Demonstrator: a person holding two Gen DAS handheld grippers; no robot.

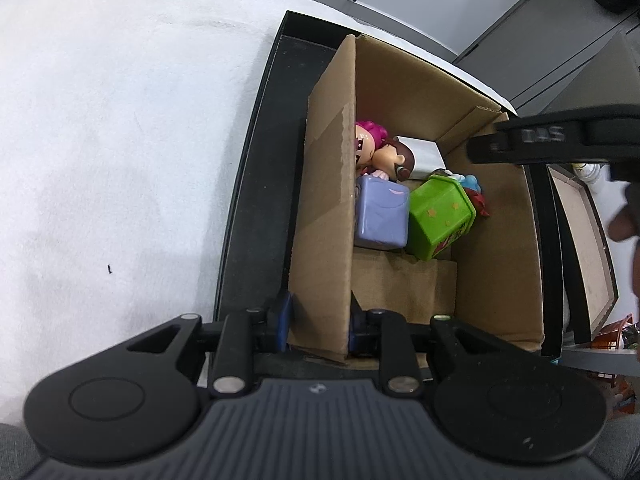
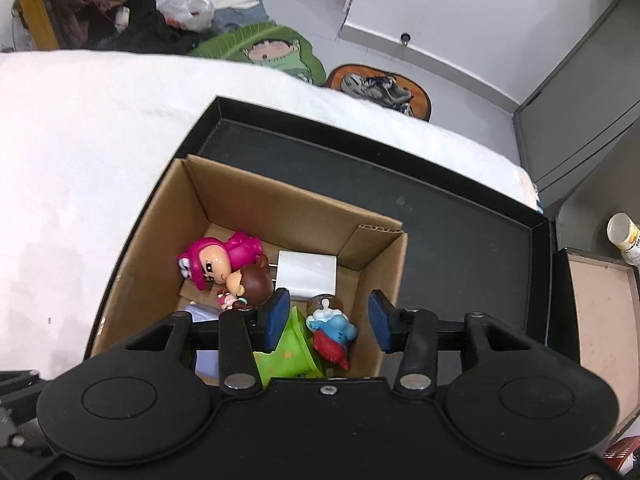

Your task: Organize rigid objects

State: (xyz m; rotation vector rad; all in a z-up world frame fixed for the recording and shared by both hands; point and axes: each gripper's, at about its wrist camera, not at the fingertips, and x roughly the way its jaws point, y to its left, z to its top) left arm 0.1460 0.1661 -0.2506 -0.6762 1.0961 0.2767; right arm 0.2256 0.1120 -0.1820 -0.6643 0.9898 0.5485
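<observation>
A cardboard box [image 1: 324, 216] stands in a black tray [image 1: 256, 184] on a white cloth. Inside lie a pink-haired figure [image 1: 368, 140], a brown-haired figure [image 1: 396, 158], a purple cube [image 1: 382, 216], a green cube [image 1: 440, 216] and a white block [image 1: 424, 152]. My left gripper [image 1: 320, 320] is shut on the box's left wall. My right gripper [image 2: 330, 320] is open above the box [image 2: 376, 248], over a blue Smurf figure [image 2: 332, 334] and the green cube [image 2: 286, 354]; it also shows at the right of the left wrist view [image 1: 520, 140].
The black tray [image 2: 460, 240] stretches right of the box. A wooden tray [image 2: 596, 320] and a bottle [image 2: 624, 236] sit at the far right. Shoes [image 2: 376, 88], clothes and a green mat [image 2: 264, 50] lie on the floor beyond the white cloth [image 2: 80, 160].
</observation>
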